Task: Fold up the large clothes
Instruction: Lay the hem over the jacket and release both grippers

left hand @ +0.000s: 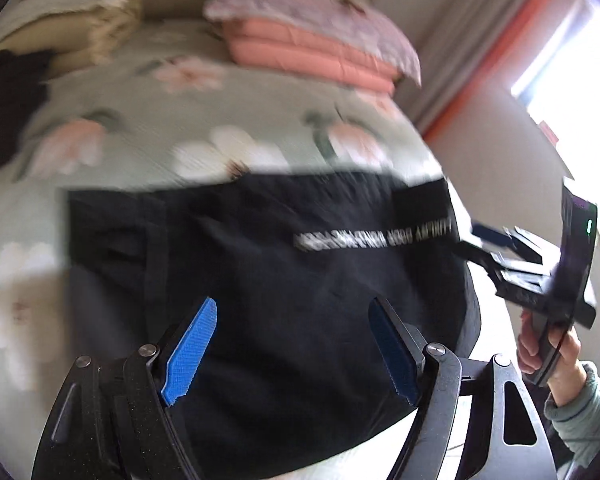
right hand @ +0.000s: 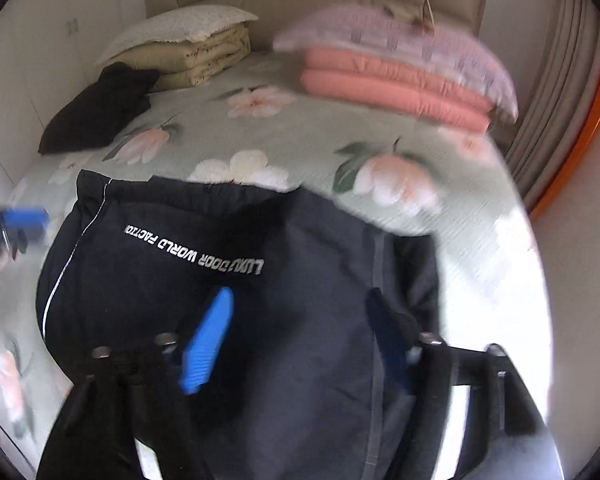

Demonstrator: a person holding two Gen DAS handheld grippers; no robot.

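Note:
A large black garment with white lettering lies folded into a rough rectangle on the near end of the floral bed; it also shows in the right wrist view. My left gripper is open and empty, hovering above the garment's near part. My right gripper is open and empty above the garment's right half. In the left wrist view the right gripper shows at the garment's right edge, held by a hand. Both views are motion-blurred.
The bed has a green floral cover. A pillow on folded pink quilts sits at the back right, a pillow on beige quilts at the back left, with another black garment beside them. Curtains and a window are to the right.

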